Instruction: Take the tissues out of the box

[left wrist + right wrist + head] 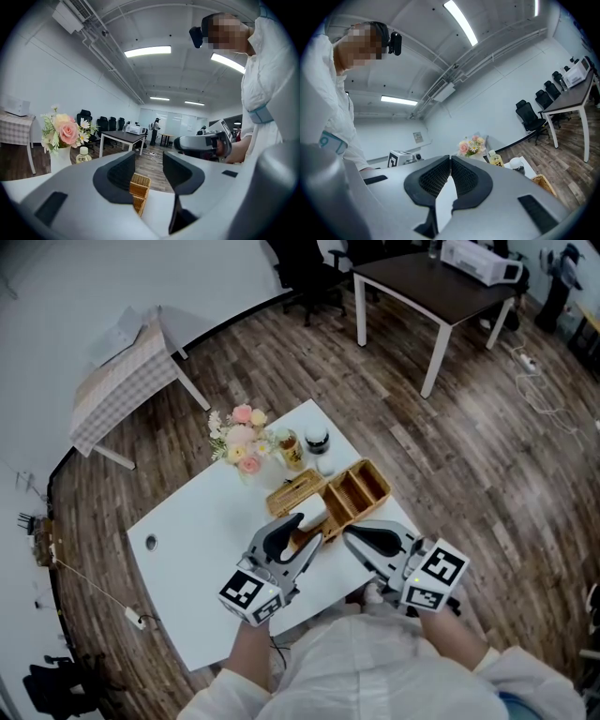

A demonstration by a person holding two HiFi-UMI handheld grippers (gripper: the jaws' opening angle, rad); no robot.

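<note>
While our left gripper (pixel 149 161) holds its jaws partway apart with nothing pressed between the pads, only a corner of the woven box (pixel 139 186) shows in the gap beyond them. Our right gripper (pixel 450 160) is pinched together at the tips, and we cannot tell whether the white below its pads is table or paper. Just past both grippers, on the white table (pixel 187 549), the box lies open with its lid (pixel 295 491) set down just beside it on the left. Between lid and box, near our left jaws, sits what we take for the tissues (pixel 315 510), a pale patch too small to be sure of. We judge tissue to be nearly weightless, soft and limp, and quick to tear if snatched or squeezed hard. So we would pinch a raised fold or free edge of the top sheet with a shallow bite and a gentle close, then draw it upward slowly. The box looks light and may ride up with the sheet, so a steadying press on its wall could help. Farther off on the table stand the flowers (pixel 240 439), a small bottle (pixel 291 452) and a dark-lidded jar (pixel 317 440). Beyond them, on the wooden floor, is a dark desk (pixel 441 287).
</note>
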